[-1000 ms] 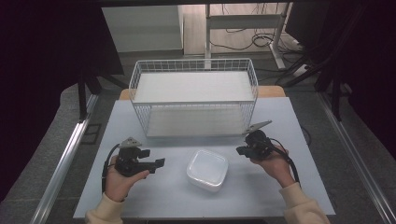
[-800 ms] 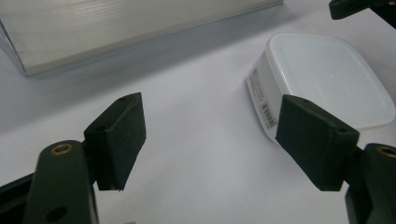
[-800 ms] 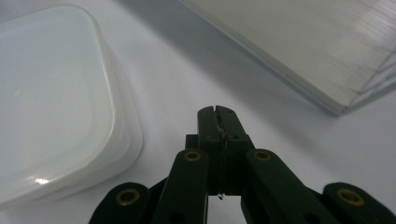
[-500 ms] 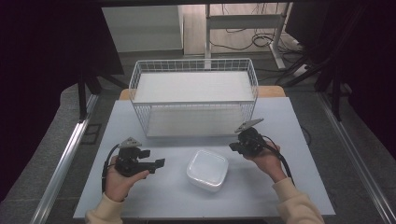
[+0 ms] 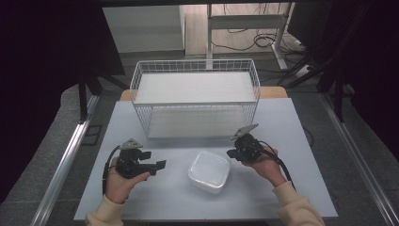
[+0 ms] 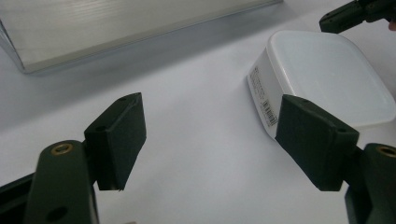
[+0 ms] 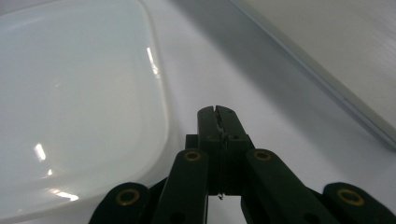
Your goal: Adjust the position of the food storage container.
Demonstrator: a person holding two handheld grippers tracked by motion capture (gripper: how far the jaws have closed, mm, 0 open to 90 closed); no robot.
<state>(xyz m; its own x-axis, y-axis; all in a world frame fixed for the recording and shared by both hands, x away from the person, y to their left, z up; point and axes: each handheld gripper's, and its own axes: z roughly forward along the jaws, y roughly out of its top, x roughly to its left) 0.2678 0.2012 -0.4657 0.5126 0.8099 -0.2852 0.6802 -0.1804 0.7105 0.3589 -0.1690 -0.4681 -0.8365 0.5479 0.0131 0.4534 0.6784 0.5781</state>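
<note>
We have yet to grip the white lidded container (image 5: 209, 171), which sits untouched near the table's (image 5: 291, 188) front edge, outside the wire basket (image 5: 195, 96). Our left gripper (image 5: 157, 165) gapes empty; our right gripper (image 5: 231, 153) is pinched closed on nothing.

The right gripper (image 5: 231, 153) now sits closer to the white lidded container (image 5: 210, 170) than a second ago, having shifted leftward across the table from near the wire basket's (image 5: 196, 104) right corner. Its closed tip, seen in the right gripper view (image 7: 217, 112), lies just beside the container's (image 7: 79, 93) rim, apparently not touching, though the angle leaves that unsure.
</note>
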